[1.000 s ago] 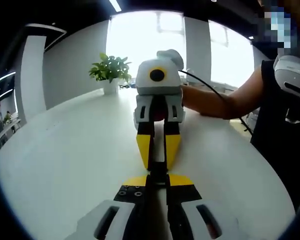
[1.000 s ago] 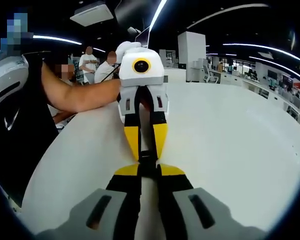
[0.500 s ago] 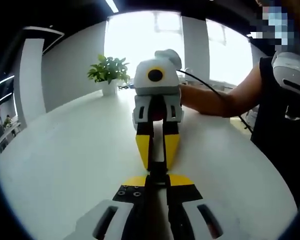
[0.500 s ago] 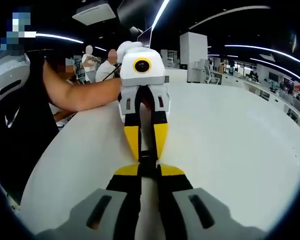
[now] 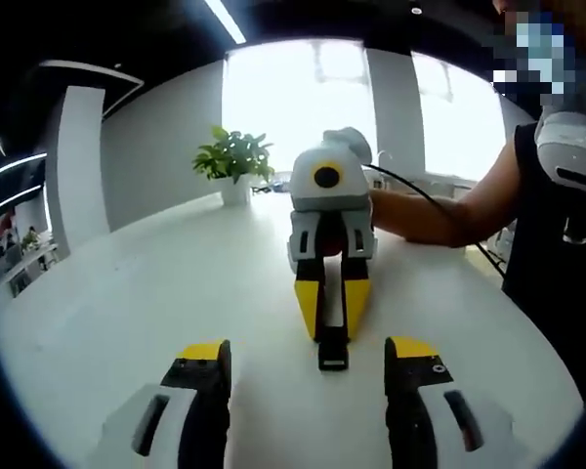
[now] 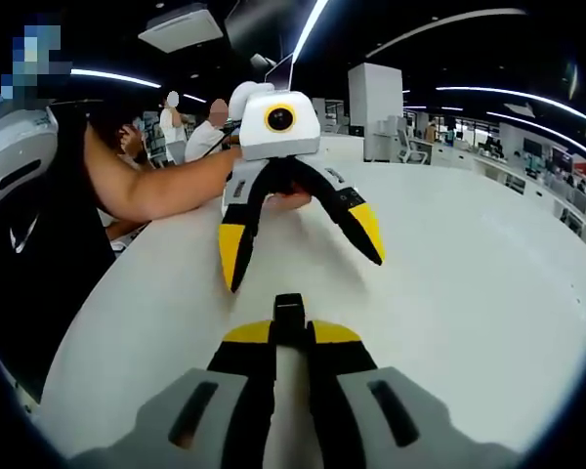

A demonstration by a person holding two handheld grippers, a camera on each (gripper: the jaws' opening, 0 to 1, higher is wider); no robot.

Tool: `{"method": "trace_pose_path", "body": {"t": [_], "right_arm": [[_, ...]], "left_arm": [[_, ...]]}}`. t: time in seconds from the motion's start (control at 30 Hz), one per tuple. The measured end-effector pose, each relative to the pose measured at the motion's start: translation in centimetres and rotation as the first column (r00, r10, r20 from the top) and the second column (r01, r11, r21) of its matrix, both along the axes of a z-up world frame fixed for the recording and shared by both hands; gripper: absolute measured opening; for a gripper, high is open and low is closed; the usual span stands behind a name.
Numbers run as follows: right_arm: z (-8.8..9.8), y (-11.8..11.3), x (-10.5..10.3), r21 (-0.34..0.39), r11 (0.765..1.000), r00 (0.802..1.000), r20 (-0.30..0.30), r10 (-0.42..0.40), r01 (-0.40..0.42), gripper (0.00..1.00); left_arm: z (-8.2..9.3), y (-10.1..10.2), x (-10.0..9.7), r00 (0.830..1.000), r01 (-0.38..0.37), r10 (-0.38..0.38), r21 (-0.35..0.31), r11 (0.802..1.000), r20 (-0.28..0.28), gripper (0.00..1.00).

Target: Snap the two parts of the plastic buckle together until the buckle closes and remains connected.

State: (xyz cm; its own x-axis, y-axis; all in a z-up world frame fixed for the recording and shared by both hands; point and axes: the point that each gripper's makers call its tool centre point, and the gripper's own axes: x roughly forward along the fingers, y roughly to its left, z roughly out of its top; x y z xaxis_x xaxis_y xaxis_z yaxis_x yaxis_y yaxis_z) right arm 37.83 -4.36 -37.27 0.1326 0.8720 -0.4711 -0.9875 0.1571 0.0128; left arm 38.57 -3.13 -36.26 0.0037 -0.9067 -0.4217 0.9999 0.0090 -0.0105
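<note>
Gripping buckle point(image 6: 288, 311): R gripper point(image 6: 290, 332); L gripper point(image 5: 313, 354) jaws wide.

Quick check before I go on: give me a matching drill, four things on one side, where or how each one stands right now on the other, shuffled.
1. left gripper
2. right gripper
3. buckle
4. potted plant

A. shut on the buckle
B. at the far edge of the white table
C. jaws spread wide, holding nothing
D. black, sticking out past the right gripper's yellow tips

Pairs: 1-C, 2-A, 3-D, 4-B
</note>
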Motion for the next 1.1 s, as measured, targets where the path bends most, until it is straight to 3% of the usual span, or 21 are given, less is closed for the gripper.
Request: {"method": "trace_pose_path", "body": {"t": [0.1, 0.23, 0.3, 0.57, 0.7, 0.93, 1.1], "right_arm": [[0.0, -0.1, 0.1, -0.001, 1.0, 1.0, 0.002, -0.006, 0.006, 0.1], [0.0, -0.2, 0.5, -0.001, 1.0, 1.0, 0.001, -0.021, 0.021, 0.1], [0.3, -0.2, 0.7, 0.014, 0.999, 1.0, 0.007, -0.029, 0.029, 0.1], [1.2, -0.4, 1.3, 0.045, 0.997, 0.998, 0.019, -0.059, 0.058, 0.1], [1.4, -0.6, 1.6, 0.048, 0.996, 0.997, 0.02, -0.081, 0.08, 0.1], [3.4, -1.6, 3.8, 0.115, 0.976, 0.98, 0.061, -0.192, 0.184, 0.1], [4.0, -2.2, 5.0, 0.133, 0.962, 0.963, 0.091, -0.252, 0.24, 0.1]], "left_arm": [[0.4, -0.4, 0.8, 0.998, -0.061, 0.06, -0.036, 0.998, -0.004, 0.99], [1.3, 0.2, 3.6, 0.977, -0.151, 0.158, -0.055, 0.987, 0.145, 1.0], [1.5, 0.6, 4.6, 0.964, -0.2, 0.207, -0.061, 0.978, 0.165, 1.0], [3.2, 1.4, 6.7, 0.945, -0.274, 0.296, -0.157, 0.949, 0.14, 1.0], [2.9, 1.8, 7.4, 0.932, -0.305, 0.326, -0.144, 0.942, 0.159, 1.0], [3.2, 3.0, 9.7, 0.883, -0.405, 0.429, -0.154, 0.901, 0.192, 1.0], [4.3, 3.7, 10.4, 0.863, -0.438, 0.472, -0.198, 0.877, 0.182, 1.0]]}}
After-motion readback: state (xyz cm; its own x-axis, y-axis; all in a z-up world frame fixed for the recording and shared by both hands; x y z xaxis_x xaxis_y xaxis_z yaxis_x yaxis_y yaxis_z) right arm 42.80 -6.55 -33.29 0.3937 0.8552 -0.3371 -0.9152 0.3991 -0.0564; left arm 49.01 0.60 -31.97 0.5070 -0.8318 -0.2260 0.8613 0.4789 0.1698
